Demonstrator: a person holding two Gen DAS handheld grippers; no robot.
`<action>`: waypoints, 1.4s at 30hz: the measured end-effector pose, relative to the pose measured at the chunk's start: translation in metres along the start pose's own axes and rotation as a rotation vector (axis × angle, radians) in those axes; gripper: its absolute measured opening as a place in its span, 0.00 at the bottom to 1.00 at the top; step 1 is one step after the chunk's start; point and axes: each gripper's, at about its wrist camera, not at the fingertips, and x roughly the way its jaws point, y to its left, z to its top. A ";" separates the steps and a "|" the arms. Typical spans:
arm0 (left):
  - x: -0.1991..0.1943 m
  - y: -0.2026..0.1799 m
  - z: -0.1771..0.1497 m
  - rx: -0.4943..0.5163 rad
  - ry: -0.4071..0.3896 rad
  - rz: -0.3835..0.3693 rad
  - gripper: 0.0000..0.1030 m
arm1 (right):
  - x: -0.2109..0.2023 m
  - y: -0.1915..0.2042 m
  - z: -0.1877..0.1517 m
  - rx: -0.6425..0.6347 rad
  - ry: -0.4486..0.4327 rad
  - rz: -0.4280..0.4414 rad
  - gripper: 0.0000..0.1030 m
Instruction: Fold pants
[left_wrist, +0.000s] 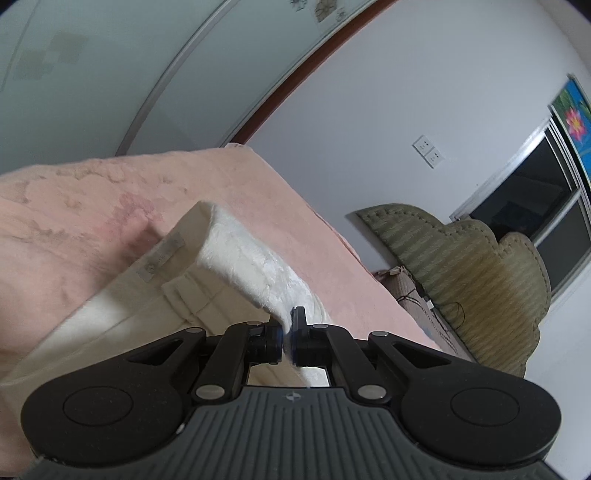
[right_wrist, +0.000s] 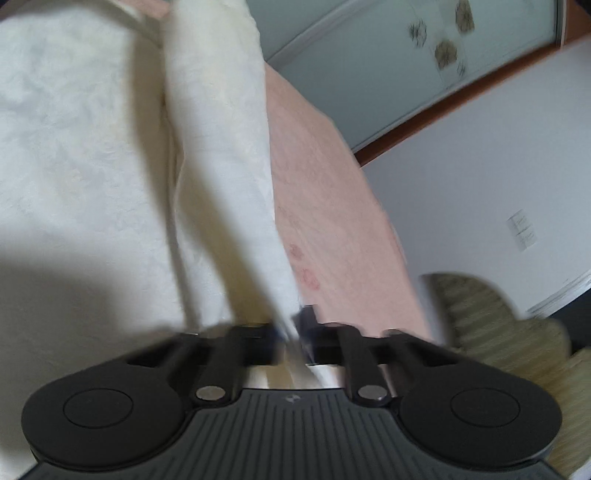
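Both ends of one raised edge of the cream pants (left_wrist: 236, 251) are pinched, and that is what the coming fold turns on: the cloth runs forward and away from each claw, its long axis leading up the picture in both wrist views. In the left wrist view the waistband end, with a small sewn label, stands lifted off the bed and sags back toward the left gripper (left_wrist: 287, 332), whose pads are clamped on a thin lip of fabric. In the right wrist view the right gripper (right_wrist: 295, 328) is likewise closed on a narrow ridge of the pants (right_wrist: 218, 155), though that picture is blurred and the pads are hard to see. Neither hand looks nearer; each has its own corner, so I judge the next move to be carrying both together over the rest of the garment.

The pants are off-white, with a crinkled, faintly patterned weave, partly doubled already; the wide panel lies flat at the left of the right view. Beneath is a pink blanket (left_wrist: 92, 206) with faint floral marks. Beyond it stand a white wall with sockets (left_wrist: 428, 151), a green quilted headboard (left_wrist: 469, 269), and frosted sliding doors (right_wrist: 369, 74).
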 end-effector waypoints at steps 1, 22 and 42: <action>-0.005 0.001 0.000 0.002 0.003 -0.004 0.03 | -0.010 0.003 0.000 0.009 -0.007 -0.003 0.05; -0.049 0.051 -0.056 0.183 0.165 0.156 0.05 | -0.154 0.063 -0.007 0.205 -0.064 0.210 0.04; -0.081 -0.021 -0.069 0.417 -0.082 0.372 0.37 | -0.189 0.065 -0.032 0.448 -0.052 0.240 0.18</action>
